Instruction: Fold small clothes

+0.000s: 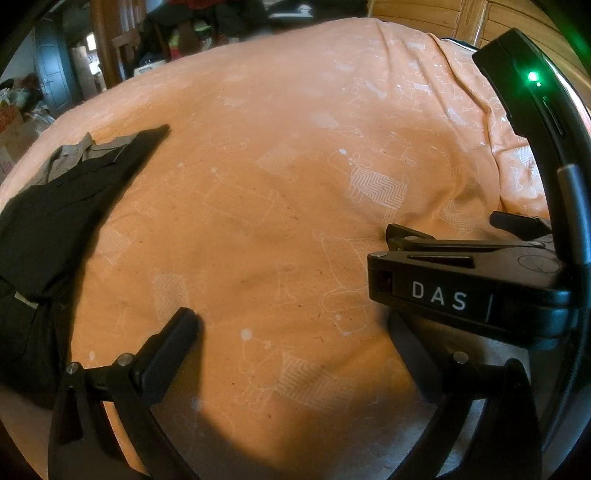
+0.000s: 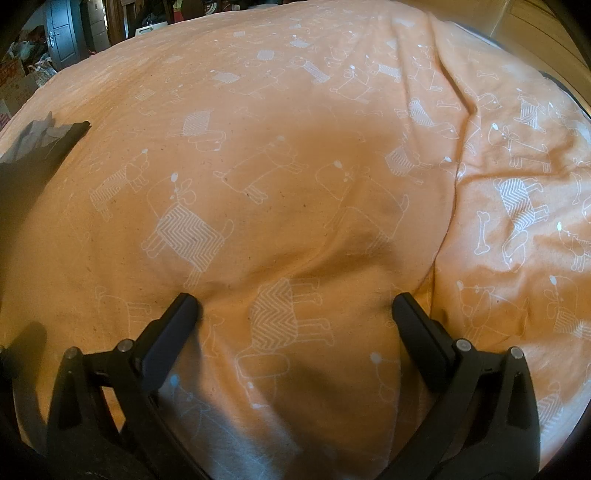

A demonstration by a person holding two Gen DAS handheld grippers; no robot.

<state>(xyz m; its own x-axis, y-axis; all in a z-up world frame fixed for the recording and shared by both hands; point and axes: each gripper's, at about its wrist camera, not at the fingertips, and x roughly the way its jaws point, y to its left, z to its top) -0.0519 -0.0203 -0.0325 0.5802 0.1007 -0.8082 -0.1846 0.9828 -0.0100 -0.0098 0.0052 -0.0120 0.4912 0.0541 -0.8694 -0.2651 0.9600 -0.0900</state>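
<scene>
A black garment (image 1: 55, 229) with a grey inner waistband lies crumpled at the left of the orange dog-print bedsheet (image 1: 280, 155). My left gripper (image 1: 291, 325) hovers open over bare sheet, to the right of the garment and apart from it. Its left finger (image 1: 177, 332) shows, while its right finger is hidden behind the right gripper's black housing marked DAS (image 1: 461, 284). In the right wrist view my right gripper (image 2: 295, 306) is open just above the bedsheet (image 2: 295, 166), with only sheet between its fingers. The garment (image 2: 33, 166) lies far off to its left.
A raised fold in the sheet (image 2: 454, 177) runs down the right side. Beyond the bed's far edge stand cluttered household items (image 1: 177, 40) and a grey door (image 2: 62, 33). Wooden panelling (image 1: 461, 18) sits at the upper right.
</scene>
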